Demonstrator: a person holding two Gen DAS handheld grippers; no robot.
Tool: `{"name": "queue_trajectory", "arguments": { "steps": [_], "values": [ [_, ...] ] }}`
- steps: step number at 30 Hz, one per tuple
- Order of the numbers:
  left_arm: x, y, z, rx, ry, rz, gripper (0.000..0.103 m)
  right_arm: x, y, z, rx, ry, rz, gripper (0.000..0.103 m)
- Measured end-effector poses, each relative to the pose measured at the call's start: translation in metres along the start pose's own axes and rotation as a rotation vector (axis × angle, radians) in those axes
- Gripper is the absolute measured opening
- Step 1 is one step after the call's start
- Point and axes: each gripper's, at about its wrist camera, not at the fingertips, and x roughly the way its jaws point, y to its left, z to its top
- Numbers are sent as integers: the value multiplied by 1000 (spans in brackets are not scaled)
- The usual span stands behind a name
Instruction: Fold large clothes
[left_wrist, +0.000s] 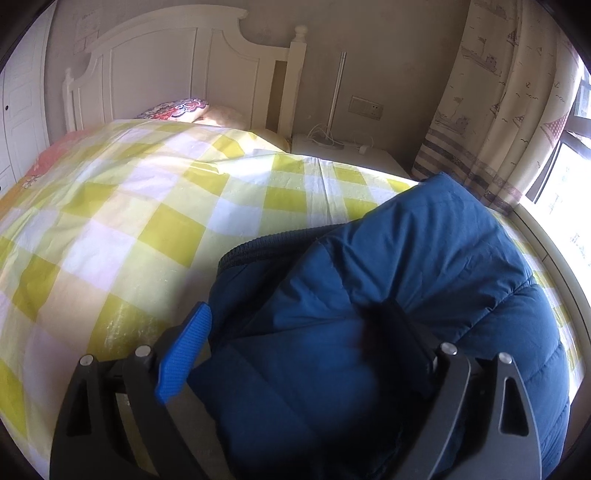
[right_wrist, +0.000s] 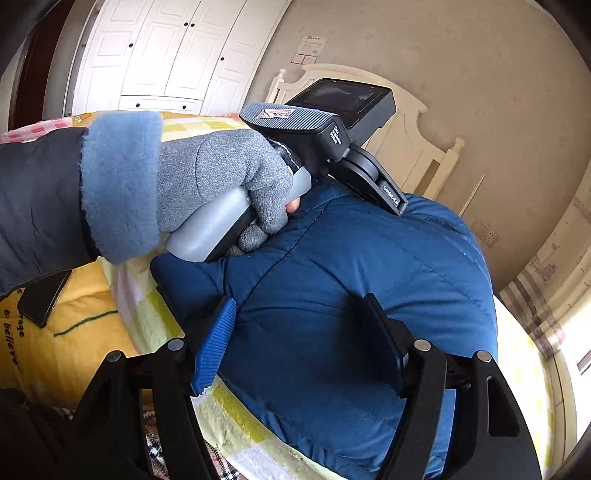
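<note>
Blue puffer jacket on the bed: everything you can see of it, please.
The dark blue quilted puffer jacket lies bunched in a puffy mound on the yellow-and-white checked bedsheet. Stitched baffles, smooth nylon-looking shell, a black ribbed knit edge at one side. The left gripper and right gripper both straddle folds of it.

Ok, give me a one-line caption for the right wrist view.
A gloved hand steers the left gripper over a folded blue padded jacket on the checked bedspread.
</note>
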Motion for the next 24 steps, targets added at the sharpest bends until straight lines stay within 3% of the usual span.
{"name": "queue_trajectory", "arguments": {
  "steps": [6,8,10,12,14,16,19,22,24],
  "values": [
    [-1,-1,0,7,-6,11,93,-21,-5,0,49,-109,-107,68],
    [-2,-1,0,10,-9,13,93,-4,-14,-4,97,-4,-40,71],
    [-2,-1,0,15,-11,20,94,-3,-21,3,86,44,35,71],
    [-3,-1,-1,14,-13,22,94,-17,-45,18,122,13,136,69],
    [-3,-1,0,12,-14,22,94,-29,-82,34,165,-69,86,69],
    [-4,-2,-1,12,-17,29,95,-22,-123,52,191,-96,17,69],
    [-5,-2,-1,12,-21,37,95,25,-180,83,217,-40,-8,67],
    [-5,0,-1,1,-18,29,97,94,-215,110,212,72,32,67],
    [-3,2,-2,-8,-14,24,98,152,-223,111,196,214,84,68]
  ]
}}
